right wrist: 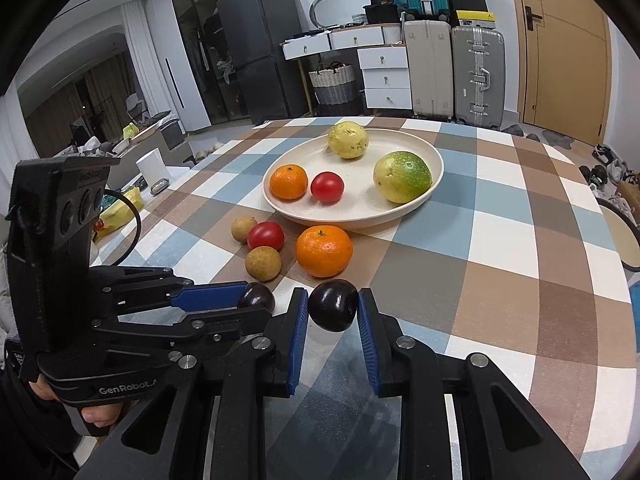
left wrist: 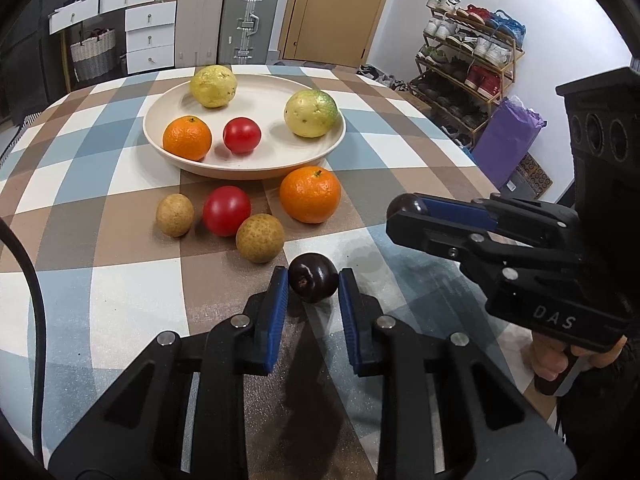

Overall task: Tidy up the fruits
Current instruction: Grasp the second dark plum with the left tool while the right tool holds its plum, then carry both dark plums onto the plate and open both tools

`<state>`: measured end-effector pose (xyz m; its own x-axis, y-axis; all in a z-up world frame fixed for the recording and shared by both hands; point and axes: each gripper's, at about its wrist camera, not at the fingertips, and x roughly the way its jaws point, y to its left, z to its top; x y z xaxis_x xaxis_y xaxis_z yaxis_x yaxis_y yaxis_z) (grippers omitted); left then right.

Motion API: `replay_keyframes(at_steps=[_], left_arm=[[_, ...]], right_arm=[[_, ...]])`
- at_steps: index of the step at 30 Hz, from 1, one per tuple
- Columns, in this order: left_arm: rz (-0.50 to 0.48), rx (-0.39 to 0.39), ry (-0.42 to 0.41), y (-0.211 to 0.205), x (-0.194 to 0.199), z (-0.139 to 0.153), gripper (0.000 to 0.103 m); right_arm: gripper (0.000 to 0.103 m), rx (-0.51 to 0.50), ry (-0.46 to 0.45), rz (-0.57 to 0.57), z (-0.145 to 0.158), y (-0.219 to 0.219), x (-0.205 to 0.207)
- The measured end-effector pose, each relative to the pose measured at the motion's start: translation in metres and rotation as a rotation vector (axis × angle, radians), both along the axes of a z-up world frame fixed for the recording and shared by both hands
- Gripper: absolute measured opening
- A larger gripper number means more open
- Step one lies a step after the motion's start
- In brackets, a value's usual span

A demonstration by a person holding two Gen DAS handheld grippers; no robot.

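My left gripper point(left wrist: 313, 280) is shut on a dark plum point(left wrist: 314, 286), low over the chequered table. My right gripper point(right wrist: 333, 300) is shut on a second dark plum point(right wrist: 334, 308). Each gripper shows in the other's view: the right gripper point(left wrist: 404, 208) to the right, the left gripper point(right wrist: 258, 298) to the left. Just beyond them an orange point(left wrist: 310, 194), a red tomato point(left wrist: 226, 210) and two small brown fruits point(left wrist: 175, 215) point(left wrist: 260, 238) lie loose. Behind these, a cream plate point(left wrist: 248, 170) holds two yellow-green guavas, an orange and a tomato.
The round table with its checked cloth point(right wrist: 500, 264) drops off at the right, where a shoe rack point(left wrist: 468, 64) and a purple bag point(left wrist: 506, 140) stand. Suitcases point(right wrist: 476, 76) and white drawers point(right wrist: 386, 76) line the far wall. A black cable point(left wrist: 36, 312) runs along the left edge.
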<state>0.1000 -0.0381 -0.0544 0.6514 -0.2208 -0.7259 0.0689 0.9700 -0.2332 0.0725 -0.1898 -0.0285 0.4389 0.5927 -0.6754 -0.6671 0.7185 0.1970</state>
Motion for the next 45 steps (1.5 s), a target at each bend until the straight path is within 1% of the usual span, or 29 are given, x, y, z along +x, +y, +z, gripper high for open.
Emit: replay_keyframes(at_steps=[7,13,24,36,45], left_arm=[[0.017,-0.018,-0.041,0.014,-0.008,0.013,0.023],[0.052,-0.027,-0.066,0.033,-0.010,0.022,0.023],[0.082,-0.021,-0.102,0.052,-0.005,0.037,0.023],[0.099,-0.012,-0.139,0.065,0.011,0.052,0.023],[0.086,-0.005,-0.138,0.066,0.035,0.052,0.023]], right_arm=[[0.025,0.006,-0.019,0.000,0.007,0.004,-0.001],[0.025,0.012,-0.038,-0.002,0.015,0.008,0.002],[0.025,0.032,-0.049,-0.012,0.026,0.019,0.013],[0.025,0.038,-0.078,-0.015,0.040,0.029,0.028],[0.025,0.046,-0.078,-0.026,0.043,0.034,0.043]])
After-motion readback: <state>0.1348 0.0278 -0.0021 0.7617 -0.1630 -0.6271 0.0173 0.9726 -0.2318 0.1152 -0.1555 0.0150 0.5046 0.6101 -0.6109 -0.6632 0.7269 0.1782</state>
